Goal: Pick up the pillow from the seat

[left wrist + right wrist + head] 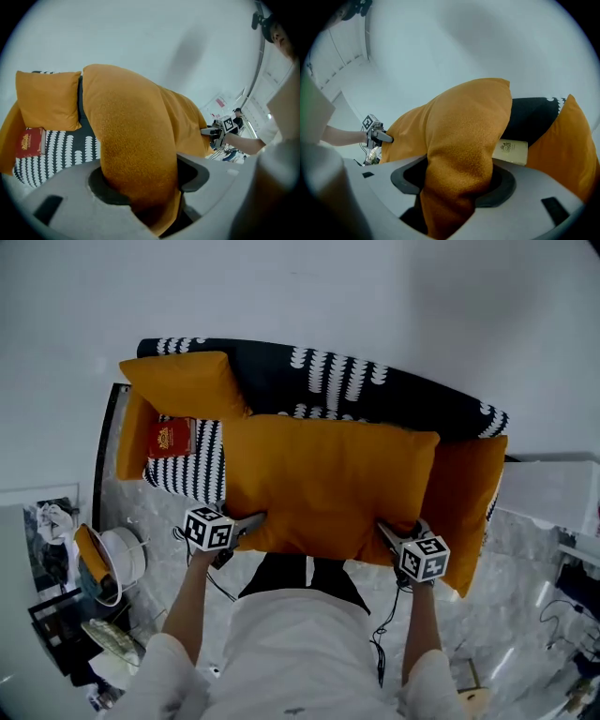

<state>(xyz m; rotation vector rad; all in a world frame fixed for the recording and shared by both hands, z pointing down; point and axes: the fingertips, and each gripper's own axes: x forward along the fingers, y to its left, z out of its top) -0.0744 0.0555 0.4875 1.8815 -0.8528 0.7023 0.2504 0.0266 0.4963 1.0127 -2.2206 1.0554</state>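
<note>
Head view: big orange pillow (328, 488) held by its near edge, one gripper at each lower corner. It is in front of the person and over the black-and-white patterned sofa seat (192, 474). Judging by the seat pattern showing below it in the left gripper view, it looks off the seat already.

Left gripper (248, 523) is clamped on the pillow's near-left corner; the left gripper view shows fabric bunched tight between both jaws, filling the gap. Right gripper (392, 538) is clamped on the near-right corner, with the same thick fold pinched between its jaws in the right gripper view. Neither one is empty.

Also on the sofa: a small orange cushion (183, 385) at the left arm, a red book (170, 438) just below it, and another orange cushion (469, 512) at the right end, partly behind the pillow.

Step in hand, my read: lift and carry clear.
- Hold both grips firm; the fill is soft and a corner can slip out.
- Raise both hands evenly, or the pillow sags or twists.
- Watch the far edge so it doesn't drag the red book or the right cushion off.
- Don't pull the hands apart, as that strains the pinched fabric.
</note>
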